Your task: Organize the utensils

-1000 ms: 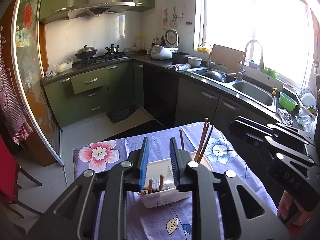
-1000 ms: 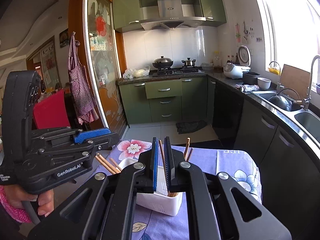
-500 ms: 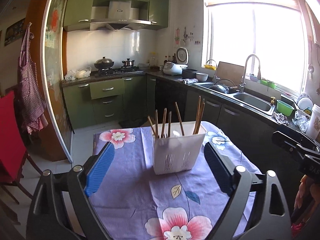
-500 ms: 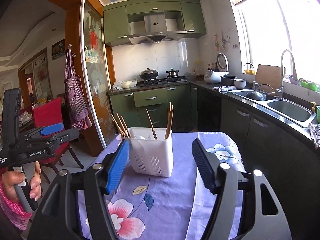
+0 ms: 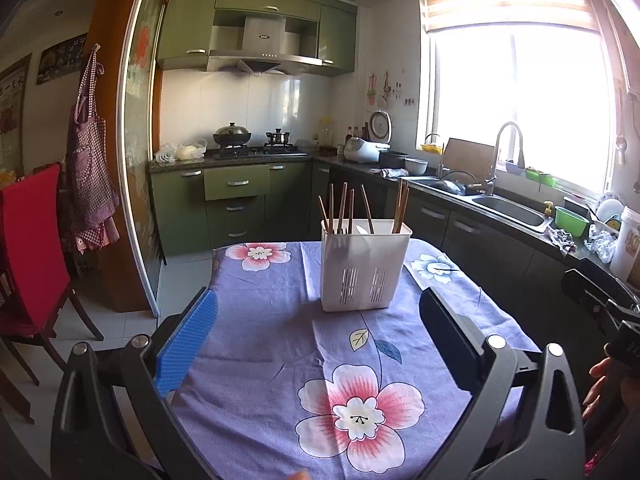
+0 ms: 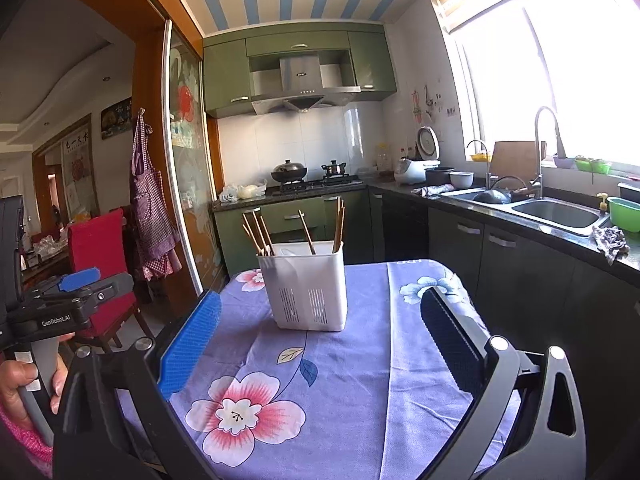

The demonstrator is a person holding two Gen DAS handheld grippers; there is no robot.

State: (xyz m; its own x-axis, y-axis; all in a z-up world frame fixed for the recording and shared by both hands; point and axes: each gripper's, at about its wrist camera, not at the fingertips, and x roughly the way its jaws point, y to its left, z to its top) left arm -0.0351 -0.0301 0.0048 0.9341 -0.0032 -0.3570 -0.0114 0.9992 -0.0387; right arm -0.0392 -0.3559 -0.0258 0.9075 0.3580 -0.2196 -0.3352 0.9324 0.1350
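Observation:
A white slotted utensil holder point(image 5: 364, 264) stands upright on the flowered purple tablecloth point(image 5: 260, 320), with several wooden chopsticks point(image 5: 342, 208) standing in it. My left gripper point(image 5: 318, 296) hangs back from the holder over the near half of the table. Its jaws are opening wide and nothing is between them. In the right wrist view the holder point(image 6: 306, 284) and its chopsticks point(image 6: 260, 232) lie ahead of my right gripper point(image 6: 320, 297). Those jaws are opening too, with nothing between them. Neither gripper touches the holder.
A red chair point(image 5: 28, 248) stands left of the table, beside a sliding glass door. The dark counter with a sink point(image 5: 500, 208) runs along the right. A hand holds the left gripper's body point(image 6: 76, 292) at the left edge of the right wrist view.
Both grippers have drawn back from above the holder toward the table's near side and sunk a little. Their jaws went from almost shut to wide apart. The chopsticks stay in the holder.

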